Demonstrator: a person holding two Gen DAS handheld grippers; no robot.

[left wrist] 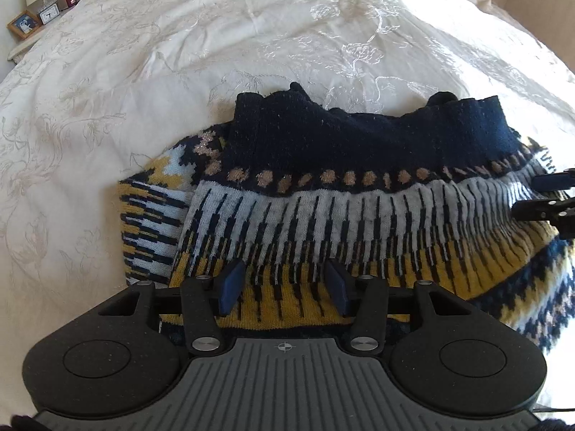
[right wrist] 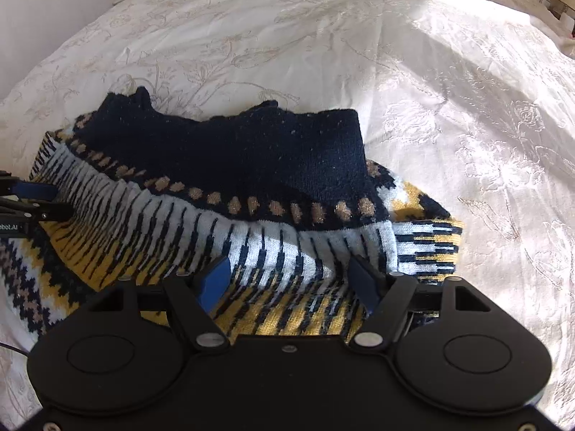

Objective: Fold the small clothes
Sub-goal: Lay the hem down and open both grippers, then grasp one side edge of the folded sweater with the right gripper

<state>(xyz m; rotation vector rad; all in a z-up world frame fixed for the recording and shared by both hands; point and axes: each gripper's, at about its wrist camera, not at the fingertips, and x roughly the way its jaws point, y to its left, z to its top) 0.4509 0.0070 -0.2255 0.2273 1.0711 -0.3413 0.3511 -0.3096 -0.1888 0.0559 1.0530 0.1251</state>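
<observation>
The sweater (left wrist: 359,194) is showing a coarse, matt knit, with glinting metallic flecks in its tan dots. The bedspread (left wrist: 251,36) is looking like smooth cream cloth, its embroidered flowers shining faintly. The left gripper (left wrist: 284,287) is showing matt, speckled black plastic, polished metal screw heads and blue rubbery pads (left wrist: 230,287). The right gripper (right wrist: 291,280) is looking likewise. The frame (left wrist: 23,23) is appearing wooden.
</observation>
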